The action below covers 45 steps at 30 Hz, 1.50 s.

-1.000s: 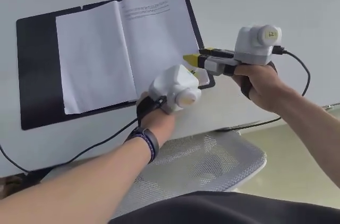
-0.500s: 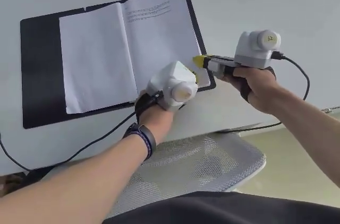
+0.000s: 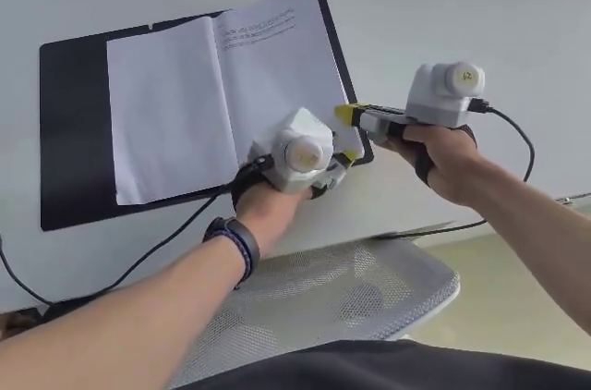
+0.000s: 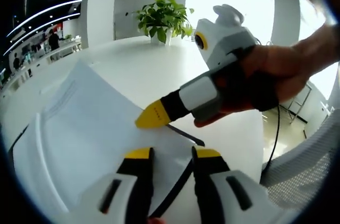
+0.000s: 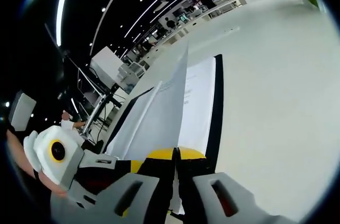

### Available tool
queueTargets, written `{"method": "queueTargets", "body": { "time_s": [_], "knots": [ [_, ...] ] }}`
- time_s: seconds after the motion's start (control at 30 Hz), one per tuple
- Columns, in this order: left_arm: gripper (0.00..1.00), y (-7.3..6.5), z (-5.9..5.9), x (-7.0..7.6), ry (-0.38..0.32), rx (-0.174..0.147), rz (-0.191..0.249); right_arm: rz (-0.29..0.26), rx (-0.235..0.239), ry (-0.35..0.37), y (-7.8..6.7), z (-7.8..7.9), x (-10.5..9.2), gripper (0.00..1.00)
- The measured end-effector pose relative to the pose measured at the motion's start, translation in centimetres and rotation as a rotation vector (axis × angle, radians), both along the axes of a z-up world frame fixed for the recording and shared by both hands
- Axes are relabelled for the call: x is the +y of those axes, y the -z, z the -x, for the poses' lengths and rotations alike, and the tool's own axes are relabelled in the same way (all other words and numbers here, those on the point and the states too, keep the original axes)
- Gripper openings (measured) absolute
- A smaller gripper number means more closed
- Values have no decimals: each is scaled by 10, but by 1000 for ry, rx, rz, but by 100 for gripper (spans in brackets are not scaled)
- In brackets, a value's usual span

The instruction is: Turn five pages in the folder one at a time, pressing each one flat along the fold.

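Observation:
A black folder (image 3: pixel 69 131) lies open on the white table (image 3: pixel 462 2). Its left page (image 3: pixel 166 113) lies flat. The printed right page (image 3: pixel 277 76) is raised at its lower right corner, where my right gripper (image 3: pixel 344 115) is shut on the edge. In the right gripper view the page (image 5: pixel 172 102) stands edge-on between the closed tips of the right gripper (image 5: pixel 175 154). My left gripper (image 3: pixel 340 163) hovers just below and left of it. In the left gripper view the left gripper (image 4: pixel 172 155) is open over the page (image 4: pixel 90 128), with nothing between its jaws, and the right gripper (image 4: pixel 154 119) comes in from the right.
The table's front edge runs just below the folder. A white mesh chair (image 3: pixel 369 279) sits under it, near my arms. Black cables (image 3: pixel 517 131) trail from both grippers. A potted plant (image 4: pixel 164 19) stands far back on the table.
My left gripper has turned and edged right, closer to the held corner. The right gripper keeps its grip on the page corner and has barely moved.

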State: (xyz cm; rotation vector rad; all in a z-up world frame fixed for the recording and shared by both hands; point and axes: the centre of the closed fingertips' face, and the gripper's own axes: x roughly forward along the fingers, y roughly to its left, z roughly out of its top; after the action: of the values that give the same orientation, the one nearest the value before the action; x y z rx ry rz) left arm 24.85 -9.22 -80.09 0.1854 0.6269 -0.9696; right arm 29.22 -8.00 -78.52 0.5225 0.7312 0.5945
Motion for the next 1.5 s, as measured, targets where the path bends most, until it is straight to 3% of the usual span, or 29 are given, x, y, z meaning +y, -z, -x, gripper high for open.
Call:
{"method": "queueTargets", "body": {
  "time_s": [0.07,0.23,0.27,0.57,0.73,1.17,1.5],
  "knots": [
    [36,-2,0,3,-5,12,1,-1,-1,0,-1,0,0,0],
    [44,-14,-1,16,-2,3,-2,-15,-7,10,-8,-1,-4,0],
    [45,-18,-1,20,-11,11,14,-18,-7,9,-9,-1,-5,0],
    [57,-44,-2,45,-24,-13,36,-25,-29,-4,-23,-1,-1,0],
    [59,-55,-3,62,-35,-32,42,-25,-52,-10,-31,-1,3,0],
    [63,-81,-1,117,-105,-63,55,-72,-124,-20,-68,-5,18,0],
    [64,-92,5,166,-177,-74,56,-140,-211,-84,-110,-3,55,0]
  ]
}}
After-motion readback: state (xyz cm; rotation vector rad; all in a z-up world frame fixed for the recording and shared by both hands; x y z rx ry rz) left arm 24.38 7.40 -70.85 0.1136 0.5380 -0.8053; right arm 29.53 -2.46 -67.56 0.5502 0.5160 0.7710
